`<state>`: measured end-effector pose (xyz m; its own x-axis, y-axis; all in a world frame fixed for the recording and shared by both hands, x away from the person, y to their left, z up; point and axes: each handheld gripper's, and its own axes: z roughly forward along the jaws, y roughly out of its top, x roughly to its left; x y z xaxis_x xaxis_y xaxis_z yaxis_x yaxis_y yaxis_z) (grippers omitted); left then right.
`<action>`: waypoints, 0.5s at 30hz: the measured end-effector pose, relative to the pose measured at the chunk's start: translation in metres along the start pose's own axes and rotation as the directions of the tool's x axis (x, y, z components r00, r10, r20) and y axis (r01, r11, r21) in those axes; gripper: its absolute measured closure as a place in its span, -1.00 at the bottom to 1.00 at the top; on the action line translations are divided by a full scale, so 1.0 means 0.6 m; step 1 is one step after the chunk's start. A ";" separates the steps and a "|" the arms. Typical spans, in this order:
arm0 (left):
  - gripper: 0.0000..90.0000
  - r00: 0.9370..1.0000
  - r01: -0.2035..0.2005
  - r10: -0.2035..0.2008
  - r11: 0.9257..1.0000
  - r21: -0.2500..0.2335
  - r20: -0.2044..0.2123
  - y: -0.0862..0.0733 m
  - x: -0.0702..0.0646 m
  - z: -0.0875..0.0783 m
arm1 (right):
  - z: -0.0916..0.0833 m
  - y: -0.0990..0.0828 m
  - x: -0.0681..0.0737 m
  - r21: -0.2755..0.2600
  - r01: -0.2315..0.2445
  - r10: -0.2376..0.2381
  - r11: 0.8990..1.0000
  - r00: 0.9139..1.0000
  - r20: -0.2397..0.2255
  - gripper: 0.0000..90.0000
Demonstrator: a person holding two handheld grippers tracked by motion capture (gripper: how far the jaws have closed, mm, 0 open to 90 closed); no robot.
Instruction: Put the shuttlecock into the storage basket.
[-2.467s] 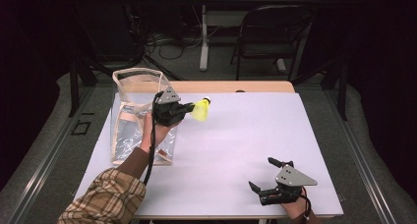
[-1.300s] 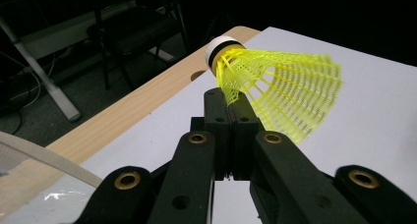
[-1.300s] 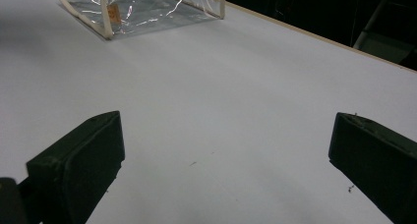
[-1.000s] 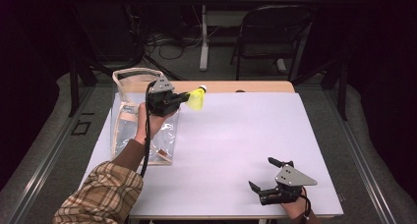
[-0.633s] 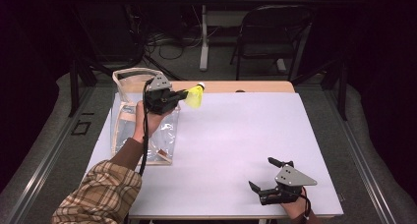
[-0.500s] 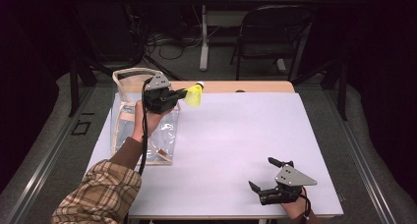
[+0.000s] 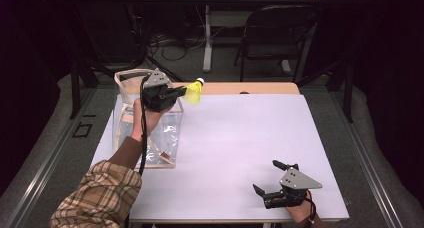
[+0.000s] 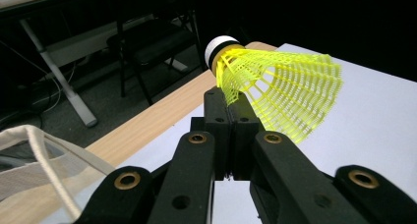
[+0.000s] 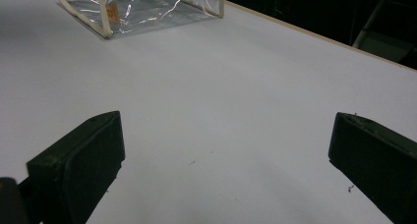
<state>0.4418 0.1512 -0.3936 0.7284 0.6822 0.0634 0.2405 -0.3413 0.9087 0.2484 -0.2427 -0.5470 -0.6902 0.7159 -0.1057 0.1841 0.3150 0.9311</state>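
Observation:
A yellow mesh shuttlecock (image 7: 194, 92) with a white, black-banded cork tip (image 8: 220, 46) hangs in the air at the back left of the table. My left gripper (image 7: 179, 93) is shut on the edge of its skirt (image 8: 282, 91); the jaws are pressed together just below the cork. The gripper is held above the right rim of a clear plastic bag (image 7: 150, 133) with cream trim and handles. My right gripper (image 7: 266, 180) rests on the white table near the front right corner, jaws wide apart with nothing between them. That bag's base (image 9: 142, 8) lies far ahead of its jaws.
The white tabletop (image 7: 240, 138) has a wooden strip (image 7: 250, 88) along its far edge. Behind the table stand a dark folding chair (image 7: 272, 38) and a white table leg (image 7: 206, 38), with cables on the floor. A plaid sleeve (image 7: 95, 198) comes in at the bottom left.
The left gripper has carried the shuttlecock up and back toward the bag's top rim, then shifted slightly left. The right gripper has stayed where it was.

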 end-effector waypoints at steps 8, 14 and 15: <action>0.99 1.000 0.006 -0.006 1.000 -0.008 -0.009 0.002 0.008 -0.006 | 0.000 0.000 0.000 0.000 0.000 0.000 1.000 1.000 0.000 -1.00; 0.99 1.000 0.010 -0.011 1.000 -0.016 -0.017 0.006 0.013 -0.011 | 0.000 0.000 0.000 0.000 -0.001 0.001 1.000 1.000 0.000 -1.00; 0.99 1.000 0.009 -0.009 1.000 -0.014 -0.018 0.008 0.014 -0.012 | 0.000 0.000 0.000 0.000 -0.001 0.001 1.000 1.000 0.000 -1.00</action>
<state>0.4443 0.1598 -0.3859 0.7144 0.6969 0.0627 0.2377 -0.3260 0.9150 0.2485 -0.2428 -0.5470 -0.6898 0.7164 -0.1044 0.1851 0.3139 0.9312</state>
